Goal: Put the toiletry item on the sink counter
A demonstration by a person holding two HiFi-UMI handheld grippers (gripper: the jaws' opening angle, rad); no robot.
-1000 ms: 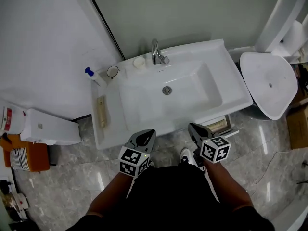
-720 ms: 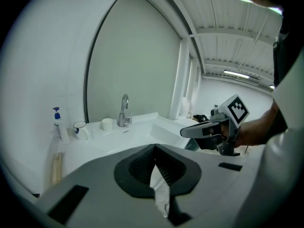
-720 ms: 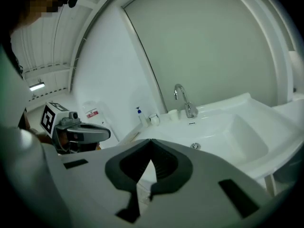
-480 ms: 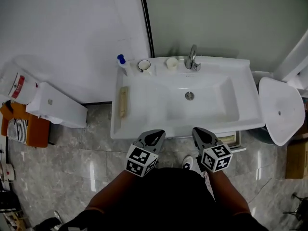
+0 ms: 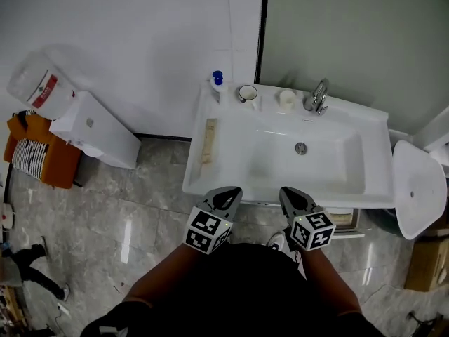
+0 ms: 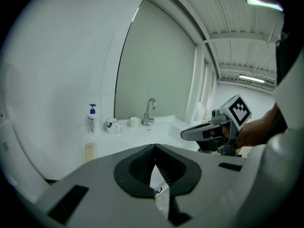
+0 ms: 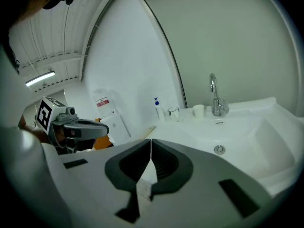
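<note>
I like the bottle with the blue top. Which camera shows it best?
The left gripper view: the pump bottle is seen from the side, blue pump and pale body both plain. The right gripper view shows the pump bottle side-on too, but smaller. The head view looks down on the pump bottle, showing mostly its blue top.

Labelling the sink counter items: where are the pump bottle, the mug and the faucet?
pump bottle (image 5: 217, 77), head view, blue pump top.
mug (image 5: 246, 93), head view, open mouth.
faucet (image 5: 320, 90), head view, curved spout.
</note>
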